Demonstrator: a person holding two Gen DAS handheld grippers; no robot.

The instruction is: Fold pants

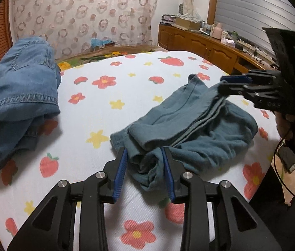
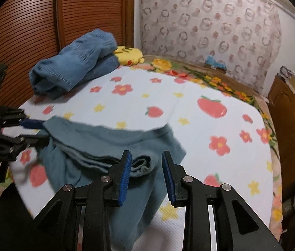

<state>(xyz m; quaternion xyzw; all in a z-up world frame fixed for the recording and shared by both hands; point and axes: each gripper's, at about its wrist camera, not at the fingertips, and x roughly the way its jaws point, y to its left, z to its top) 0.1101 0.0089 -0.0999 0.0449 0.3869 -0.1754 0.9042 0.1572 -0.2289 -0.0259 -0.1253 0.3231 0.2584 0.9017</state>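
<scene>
Teal-grey pants (image 1: 189,125) lie loosely folded on the flowered bed sheet (image 1: 105,104); they also show in the right wrist view (image 2: 105,144). My left gripper (image 1: 144,159) is open, its blue pads on either side of a bunched fold at the near end of the pants. My right gripper (image 2: 146,163) is open, its pads on either side of a rolled edge at the other end. The right gripper shows in the left wrist view (image 1: 235,83), and the left gripper in the right wrist view (image 2: 32,129), each at the cloth's edge.
A heap of blue denim jeans (image 1: 19,96) lies at the bed's far left, next to a slatted wooden wardrobe (image 2: 42,21). A yellow cushion (image 2: 128,54) lies behind it. A wooden sideboard (image 1: 206,46) with clutter stands to the right. A patterned curtain (image 1: 84,16) hangs behind the bed.
</scene>
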